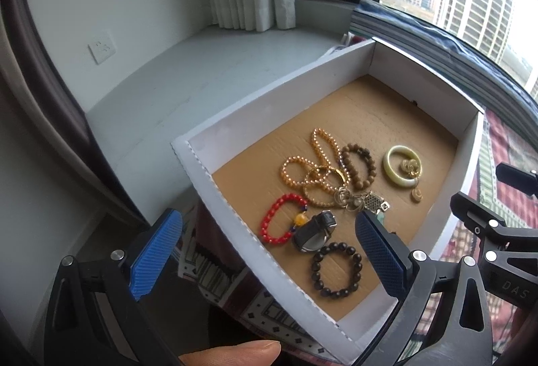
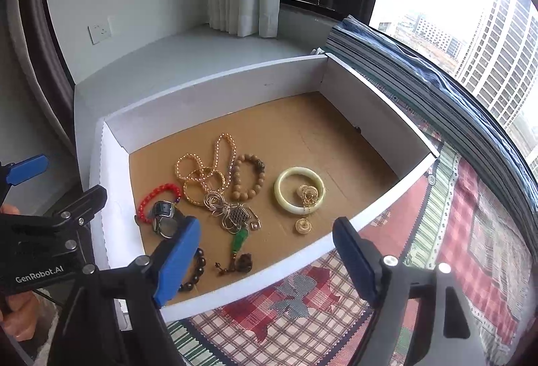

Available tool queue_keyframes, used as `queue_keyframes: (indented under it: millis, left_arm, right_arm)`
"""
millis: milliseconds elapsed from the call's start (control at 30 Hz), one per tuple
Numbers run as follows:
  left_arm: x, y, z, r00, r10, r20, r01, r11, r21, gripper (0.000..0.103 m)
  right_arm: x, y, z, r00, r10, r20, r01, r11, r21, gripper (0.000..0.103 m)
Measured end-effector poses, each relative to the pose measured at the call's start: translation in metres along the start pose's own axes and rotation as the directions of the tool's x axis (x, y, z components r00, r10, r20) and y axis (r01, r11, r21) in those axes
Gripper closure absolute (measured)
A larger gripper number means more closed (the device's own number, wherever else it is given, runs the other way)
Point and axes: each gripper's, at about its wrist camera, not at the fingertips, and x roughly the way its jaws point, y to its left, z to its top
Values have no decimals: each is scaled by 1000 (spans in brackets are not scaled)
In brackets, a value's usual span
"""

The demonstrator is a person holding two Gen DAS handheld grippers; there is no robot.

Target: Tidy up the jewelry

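- Hovering over the box (image 2: 215, 292), both tools hold nothing: left tool (image 1: 269, 251) spread, right tool (image 2: 265, 258) spread too.
- Left side: red bracelet (image 2: 154, 199) and watch (image 2: 164, 219) touch; lifting one may drag the other, so pinch a free stretch of beads.
- Middle: gold beads (image 2: 201, 177), chain (image 2: 232, 213) and pendant (image 2: 240, 240) lie tangled, just beyond the right tool's left finger.
- Right: bangle (image 2: 285, 177) lies apart, far of the right tool, probably the easiest pick.
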Motion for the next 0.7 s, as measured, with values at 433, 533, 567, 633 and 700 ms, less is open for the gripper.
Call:
queue_keyframes:
  millis: [433, 533, 567, 633, 700]
  left_arm:
    - [3, 0, 0, 1000, 3, -2, -3, 1000, -10, 1]
    - [2, 0, 0, 1000, -3, 2, 3, 1000, -15, 1]
    - [1, 1, -1, 1000, -3, 3, 3, 1000, -17, 1]
    - [1, 1, -1, 1000, -2, 4, 2, 1000, -21, 1]
    - [0, 3, 0, 1000, -1, 7, 2, 1000, -24, 1]
  right_arm:
    - [-5, 2, 0, 1000, -12, 4, 12, 1000, -16, 21]
    - [-5, 3, 0, 1000, -16, 3, 16, 1000, -18, 21]
    - [-5, 3, 0, 1000, -18, 2, 18, 1000, -19, 21]
    - [-5, 4, 0, 1000, -19, 0, 19, 1000, -22, 21]
    - [-5, 5, 0, 1000, -16, -1, 16, 1000, -24, 21]
